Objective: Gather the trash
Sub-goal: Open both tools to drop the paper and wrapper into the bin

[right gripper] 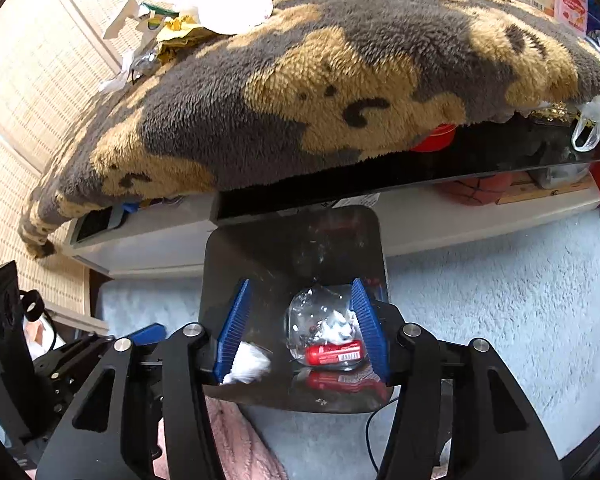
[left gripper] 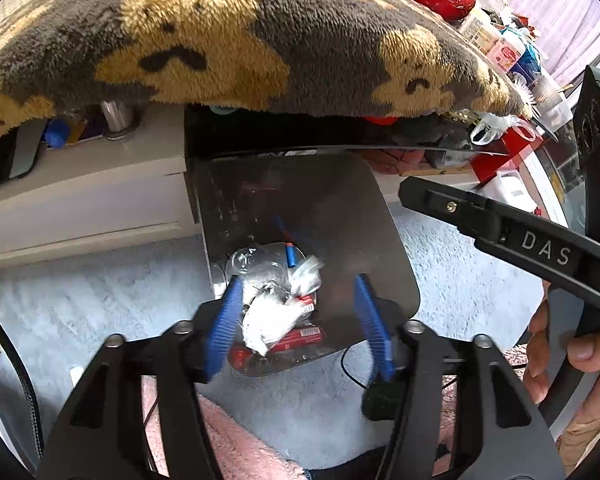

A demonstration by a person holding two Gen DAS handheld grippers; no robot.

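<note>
A small heap of trash lies on a shiny metal tray: a crushed clear plastic bottle with a red label, and crumpled white paper. My left gripper is open just above the heap, empty, blue fingers on either side of it. In the right wrist view my right gripper is open over the same tray; the bottle lies by its right finger and the paper by its left finger.
A brown and grey plush blanket overhangs a dark table edge above the tray. More wrappers and a white plastic bag lie on top of it. A white low cabinet stands behind. Pale blue carpet surrounds the tray; a pink cloth is near.
</note>
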